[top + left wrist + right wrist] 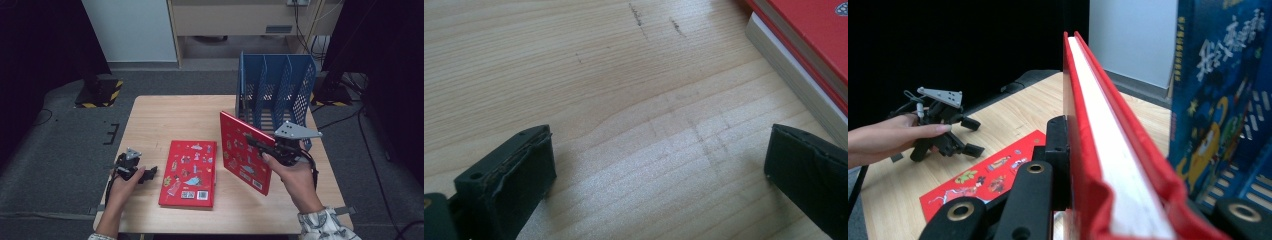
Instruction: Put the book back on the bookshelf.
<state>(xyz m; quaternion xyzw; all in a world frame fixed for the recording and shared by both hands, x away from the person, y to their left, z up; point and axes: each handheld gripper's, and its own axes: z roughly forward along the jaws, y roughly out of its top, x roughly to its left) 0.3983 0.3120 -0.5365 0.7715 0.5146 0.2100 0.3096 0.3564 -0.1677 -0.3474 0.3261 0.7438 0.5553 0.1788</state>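
Observation:
My right gripper (256, 143) is shut on a red book (244, 156) and holds it upright on its edge, just in front of the blue file rack (276, 90). In the right gripper view the held book (1113, 150) runs between the jaws, page edge up. A second red book (189, 172) with cartoon pictures lies flat at the table's middle. My left gripper (146, 173) rests on the table left of that flat book, jaws wide apart over bare wood (659, 155). The flat book's corner (804, 60) lies just beyond its right jaw.
A blue picture book (1218, 90) stands in the rack, close beside the held book. The rack has several upright slots and fills the table's far right corner. The wooden table (165, 120) is bare at its far left. Dark stands and cables flank it on the floor.

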